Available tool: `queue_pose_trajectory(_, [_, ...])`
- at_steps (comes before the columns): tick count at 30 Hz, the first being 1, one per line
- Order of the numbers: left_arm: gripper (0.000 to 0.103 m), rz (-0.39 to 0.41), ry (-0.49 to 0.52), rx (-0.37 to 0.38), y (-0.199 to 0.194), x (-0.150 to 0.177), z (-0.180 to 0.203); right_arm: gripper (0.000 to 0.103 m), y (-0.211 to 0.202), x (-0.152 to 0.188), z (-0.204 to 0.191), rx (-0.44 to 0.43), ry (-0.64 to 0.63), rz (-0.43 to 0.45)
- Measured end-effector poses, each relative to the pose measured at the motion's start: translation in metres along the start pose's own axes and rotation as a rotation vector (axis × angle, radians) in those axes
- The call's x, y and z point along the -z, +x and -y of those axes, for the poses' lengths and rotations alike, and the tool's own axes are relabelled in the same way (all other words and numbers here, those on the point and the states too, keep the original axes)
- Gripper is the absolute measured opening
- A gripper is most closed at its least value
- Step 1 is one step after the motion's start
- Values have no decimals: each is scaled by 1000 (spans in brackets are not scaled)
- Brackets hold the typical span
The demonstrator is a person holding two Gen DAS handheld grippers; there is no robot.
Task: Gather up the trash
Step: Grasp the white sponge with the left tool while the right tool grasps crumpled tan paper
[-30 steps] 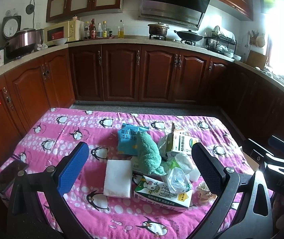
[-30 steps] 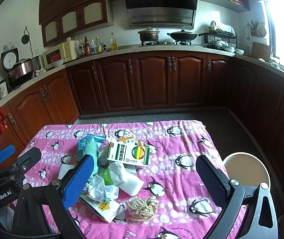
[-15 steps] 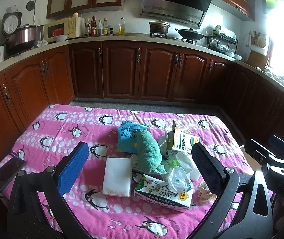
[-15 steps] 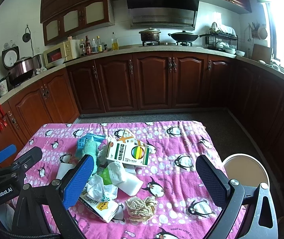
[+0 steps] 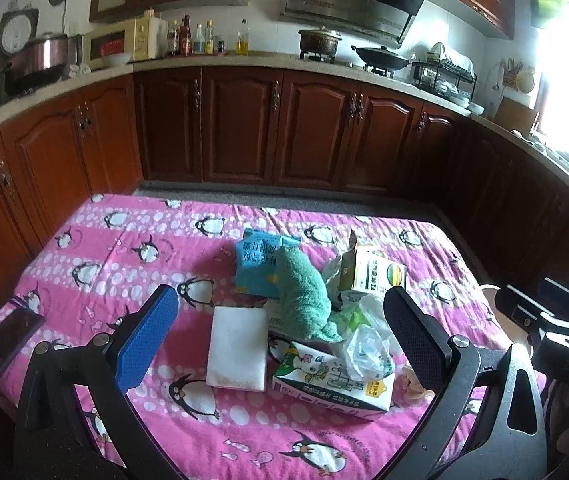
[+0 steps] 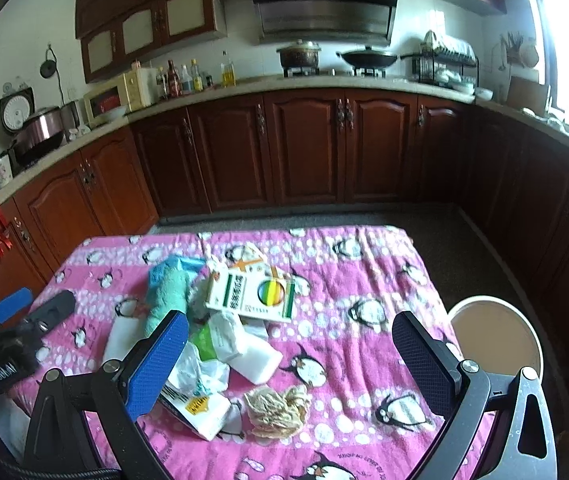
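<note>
A pile of trash lies on the pink penguin tablecloth: a white pad, a green cloth, a blue packet, a milk carton, crumpled clear plastic and a green-striped box. A crumpled brown paper wad lies at the front. My left gripper is open above the near side of the pile. My right gripper is open and empty, above the wad and a white wrapper.
A round bin with a brown liner stands on the floor right of the table. A dark phone lies at the table's left edge. Wooden cabinets and a worktop line the walls behind.
Both views have shifted slightly, the pile sitting a little higher and closer. Both grippers stay open and nothing has been picked up.
</note>
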State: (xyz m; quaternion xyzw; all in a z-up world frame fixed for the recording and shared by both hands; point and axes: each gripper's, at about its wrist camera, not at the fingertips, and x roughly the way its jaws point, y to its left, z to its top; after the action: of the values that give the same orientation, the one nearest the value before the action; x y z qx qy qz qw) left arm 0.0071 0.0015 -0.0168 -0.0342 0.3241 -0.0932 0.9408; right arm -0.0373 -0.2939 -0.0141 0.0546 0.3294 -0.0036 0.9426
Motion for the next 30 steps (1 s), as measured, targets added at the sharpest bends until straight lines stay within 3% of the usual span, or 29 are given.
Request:
queue_pose_trajectory(11, [102, -179, 18, 16, 36, 24, -47, 101, 44, 21, 15, -68, -33, -207])
queue_pose_trajectory(17, [102, -293, -34, 35, 65, 38, -70, 101, 60, 33, 20, -101, -22, -261])
queue_pose_trajectory(22, [102, -353, -24, 31, 90, 41, -65, 101, 71, 41, 16, -107, -53, -314])
queue_pose_trajectory(29, [102, -406, 28, 14, 122, 39, -50, 88, 88, 53, 12, -159, -59, -387])
queue_pose_trajectory(30, [96, -423, 39, 12, 127, 39, -48, 83, 91, 55, 11, -159, -64, -395])
